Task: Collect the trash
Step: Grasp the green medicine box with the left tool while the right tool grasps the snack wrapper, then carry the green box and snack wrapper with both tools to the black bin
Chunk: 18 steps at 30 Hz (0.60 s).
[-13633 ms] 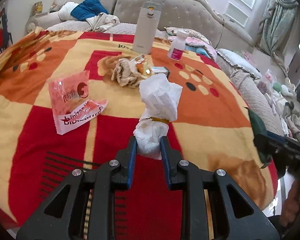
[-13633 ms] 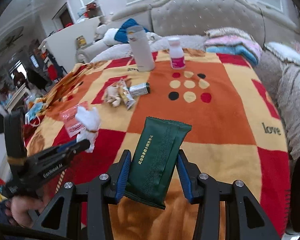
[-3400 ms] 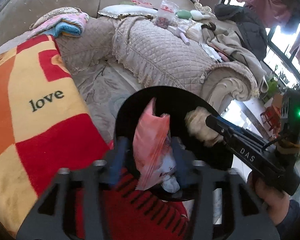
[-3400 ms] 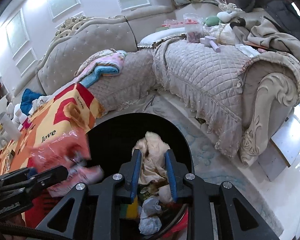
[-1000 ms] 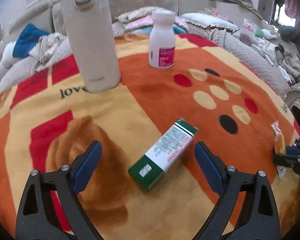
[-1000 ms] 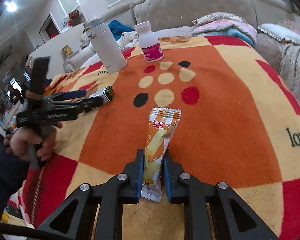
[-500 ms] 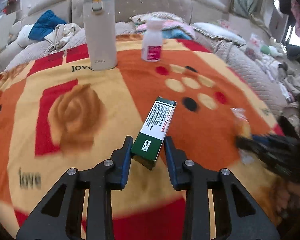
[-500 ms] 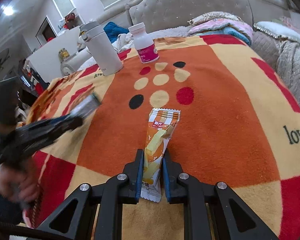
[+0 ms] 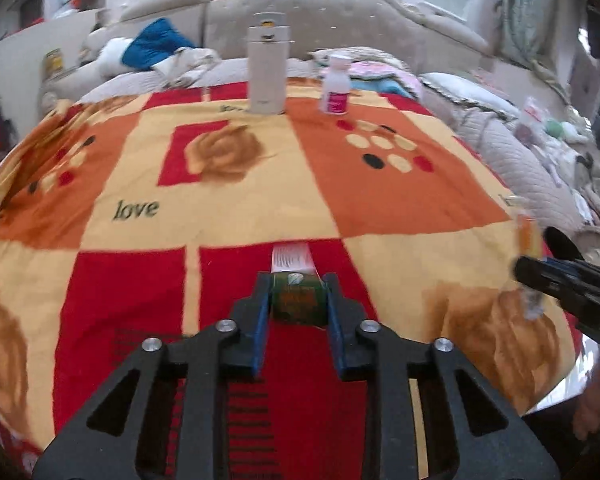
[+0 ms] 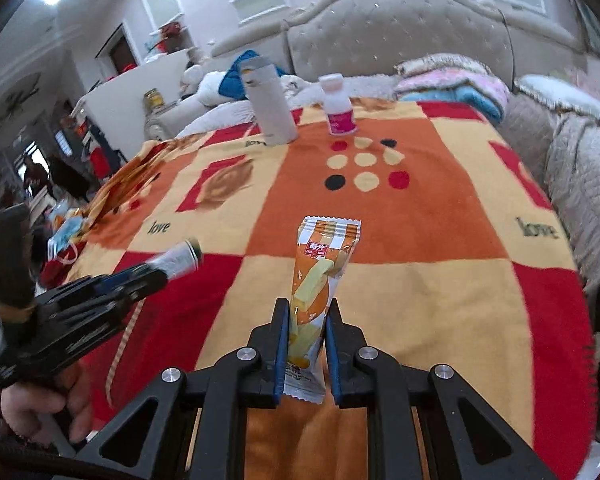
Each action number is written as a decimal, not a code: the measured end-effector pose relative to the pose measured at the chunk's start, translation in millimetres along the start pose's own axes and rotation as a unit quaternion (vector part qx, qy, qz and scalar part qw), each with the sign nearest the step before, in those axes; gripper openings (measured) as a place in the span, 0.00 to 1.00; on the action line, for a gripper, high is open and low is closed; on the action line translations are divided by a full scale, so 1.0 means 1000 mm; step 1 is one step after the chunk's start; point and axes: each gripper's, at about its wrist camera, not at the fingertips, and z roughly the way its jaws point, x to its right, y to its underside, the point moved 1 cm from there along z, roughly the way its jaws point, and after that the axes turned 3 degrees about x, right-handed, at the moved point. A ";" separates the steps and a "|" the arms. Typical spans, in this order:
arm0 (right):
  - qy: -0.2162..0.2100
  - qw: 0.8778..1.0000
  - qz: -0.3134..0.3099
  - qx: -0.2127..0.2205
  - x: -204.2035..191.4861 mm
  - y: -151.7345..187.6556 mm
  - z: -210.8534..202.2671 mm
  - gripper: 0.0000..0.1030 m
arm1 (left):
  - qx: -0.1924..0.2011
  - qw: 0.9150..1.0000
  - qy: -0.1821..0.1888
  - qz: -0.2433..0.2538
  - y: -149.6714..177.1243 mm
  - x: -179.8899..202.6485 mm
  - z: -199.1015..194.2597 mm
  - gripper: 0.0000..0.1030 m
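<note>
Left claw (image 9: 298, 300): jaws narrow and closing, clamped on a green-and-white carton (image 9: 296, 280), green end between the blue pads (image 9: 260, 316), white end projecting forward. Held clear above the patchwork blanket (image 9: 228, 216). Far ahead of this claw, slightly left: tall white flask (image 9: 266, 74), upright. Just right of flask: small white bottle with pink label (image 9: 335, 86), upright. Beyond both: tufted beige headboard (image 9: 312, 24).

Right claw (image 10: 307, 332): jaws fully clenched on an orange-and-white snack wrapper (image 10: 320, 280), lower part pinched between the pads, sealed top edge standing ahead of the tips. To its left: left claw with carton, blurred. Far ahead: flask and bottle side by side, apart.
</note>
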 end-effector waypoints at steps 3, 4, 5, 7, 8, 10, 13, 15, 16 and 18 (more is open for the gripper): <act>0.006 1.000 -0.024 0.009 -0.007 0.006 -0.019 0.14 | 0.014 1.000 -0.020 -0.002 0.002 0.004 -0.009 0.21; 0.009 1.000 -0.027 0.011 -0.007 0.008 -0.026 0.14 | 0.009 1.000 -0.018 -0.004 0.002 0.005 -0.009 0.21; 0.011 0.999 -0.027 0.014 -0.006 0.009 -0.030 0.14 | 0.004 1.000 -0.021 -0.007 0.003 0.007 -0.011 0.21; 0.015 0.999 -0.026 0.018 -0.001 0.010 -0.038 0.14 | 0.005 0.999 -0.034 -0.007 0.002 0.009 -0.013 0.21; 0.018 0.999 -0.025 0.020 0.001 0.011 -0.041 0.14 | 0.004 0.999 -0.037 -0.007 0.002 0.011 -0.015 0.21; 0.023 0.999 -0.021 0.025 0.008 0.013 -0.049 0.14 | 0.001 0.999 -0.042 -0.005 0.002 0.015 -0.015 0.21; 0.033 0.999 -0.014 0.030 0.023 0.016 -0.060 0.14 | 0.001 0.999 -0.043 0.000 0.001 0.020 -0.015 0.21; 0.042 0.999 -0.010 0.030 0.033 0.019 -0.065 0.14 | 0.002 0.999 -0.043 0.005 0.001 0.025 -0.016 0.21; 0.046 0.998 -0.006 0.031 0.040 0.022 -0.068 0.14 | 0.002 0.999 -0.044 0.007 0.000 0.027 -0.016 0.21; 0.051 0.998 0.005 0.033 0.053 0.026 -0.073 0.14 | 0.002 0.999 -0.045 0.011 0.000 0.031 -0.015 0.21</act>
